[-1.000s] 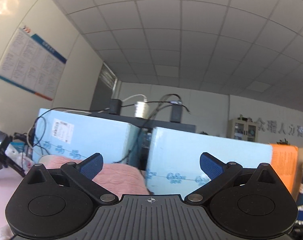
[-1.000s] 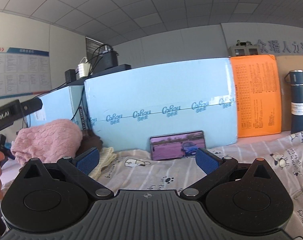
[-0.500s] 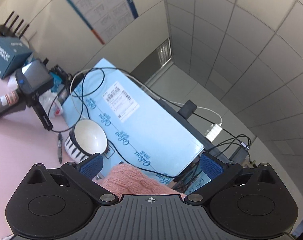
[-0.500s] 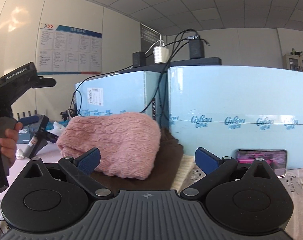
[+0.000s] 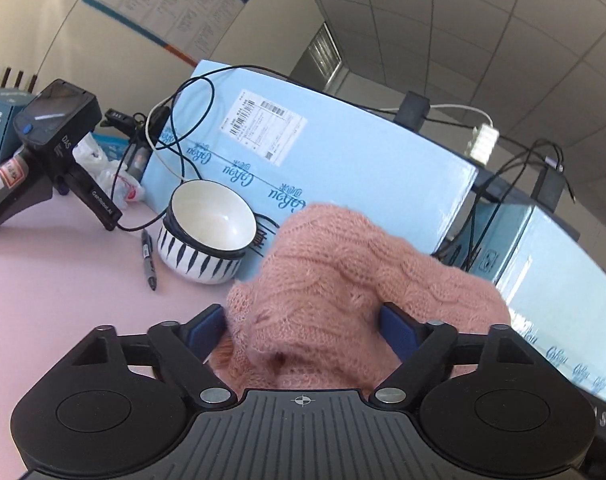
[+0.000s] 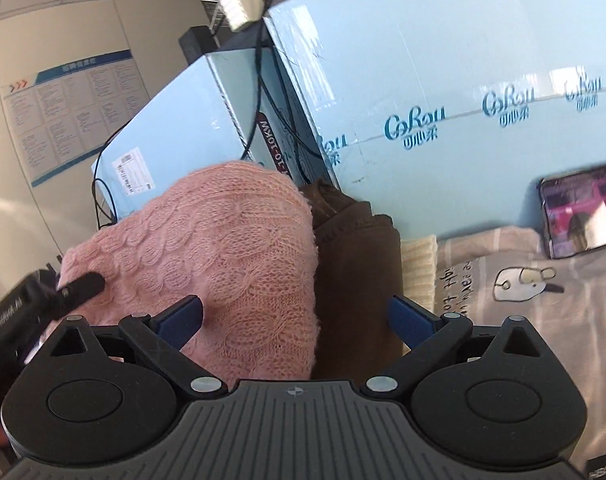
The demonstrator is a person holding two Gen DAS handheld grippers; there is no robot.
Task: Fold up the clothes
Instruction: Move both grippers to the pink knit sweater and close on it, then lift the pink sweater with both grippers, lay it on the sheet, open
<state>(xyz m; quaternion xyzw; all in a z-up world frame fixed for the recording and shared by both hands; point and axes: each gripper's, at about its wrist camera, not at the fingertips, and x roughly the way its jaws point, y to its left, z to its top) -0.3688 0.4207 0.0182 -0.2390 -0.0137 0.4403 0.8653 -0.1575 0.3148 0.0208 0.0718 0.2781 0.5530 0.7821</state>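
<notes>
A pink cable-knit sweater [image 5: 343, 272] lies heaped on the table against pale blue boxes. My left gripper [image 5: 303, 328] is at its near edge, jaws closing, and a bulge of the knit fills the gap between the blue pads [image 5: 207, 330]; no squeeze shows. The right wrist view shows the same sweater [image 6: 223, 240] on top of a folded brown garment [image 6: 351, 272], beside a cream knit [image 6: 419, 268]. My right gripper [image 6: 295, 320] hovers open just in front of the pink and brown pile. The left gripper's black finger [image 6: 81, 286] touches the sweater's left side.
A black-and-white bowl [image 5: 207, 236], a marker pen [image 5: 149, 258] and a black handheld device [image 5: 51, 140] with cables stand left of the sweater. Blue boxes [image 6: 463, 80] wall off the back. A phone [image 6: 579, 212] leans there above a printed grey cloth [image 6: 523, 300].
Both grippers swung left and came in close to the pink sweater. The left jaws have narrowed and now have the knit between them. The right jaws stayed wide.
</notes>
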